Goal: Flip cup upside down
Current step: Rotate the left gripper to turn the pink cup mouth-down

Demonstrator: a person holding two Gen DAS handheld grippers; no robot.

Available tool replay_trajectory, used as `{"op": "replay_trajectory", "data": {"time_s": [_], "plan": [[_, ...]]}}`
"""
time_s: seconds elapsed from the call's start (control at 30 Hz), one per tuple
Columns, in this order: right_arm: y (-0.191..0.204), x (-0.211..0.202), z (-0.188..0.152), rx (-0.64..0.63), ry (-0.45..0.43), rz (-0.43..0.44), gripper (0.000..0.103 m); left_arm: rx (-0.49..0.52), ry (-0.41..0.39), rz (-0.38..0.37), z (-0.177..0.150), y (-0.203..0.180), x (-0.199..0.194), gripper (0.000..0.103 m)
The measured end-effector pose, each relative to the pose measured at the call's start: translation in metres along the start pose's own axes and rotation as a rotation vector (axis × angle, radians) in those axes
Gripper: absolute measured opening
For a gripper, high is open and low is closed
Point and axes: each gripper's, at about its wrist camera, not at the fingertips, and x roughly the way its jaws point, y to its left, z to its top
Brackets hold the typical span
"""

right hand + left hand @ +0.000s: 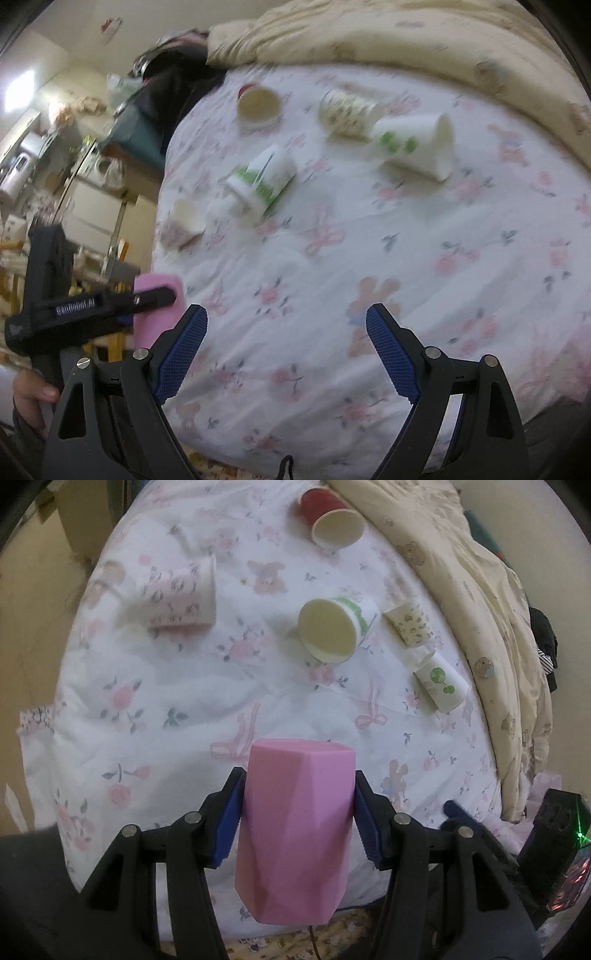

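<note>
My left gripper is shut on a pink faceted cup, held above the near edge of the bed, its flat closed end facing away from the camera. The blue pads press both sides of it. In the right wrist view the pink cup shows at the left, held by the left gripper. My right gripper is open and empty over the floral sheet.
Several paper cups lie on their sides on the sheet: a red one, a floral one, a green-printed one, a bear-print one and a white one. A beige quilt is bunched at the right.
</note>
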Motion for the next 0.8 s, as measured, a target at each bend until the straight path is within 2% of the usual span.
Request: {"op": "replay_trajectory", "data": {"time_s": [0.1,0.4,0.6,0.8], "plan": [[0.011,0.011,-0.005,-0.035,0.058,0.044,0.090,-0.001,0.000,-0.040,-0.002,-0.003,-0.002,0.052],[0.045,0.024,-0.020,-0.165,0.127,0.136,0.090,0.074,0.023,-0.027,-0.011,-0.022,0.010,0.052],[0.048,0.032,-0.028,-0.190,0.174,0.124,0.090,0.113,0.011,-0.019,-0.014,-0.029,0.005,0.052],[0.035,0.043,-0.029,-0.143,0.225,0.080,0.090,0.138,0.009,-0.038,-0.014,-0.032,-0.002,0.051]]}}
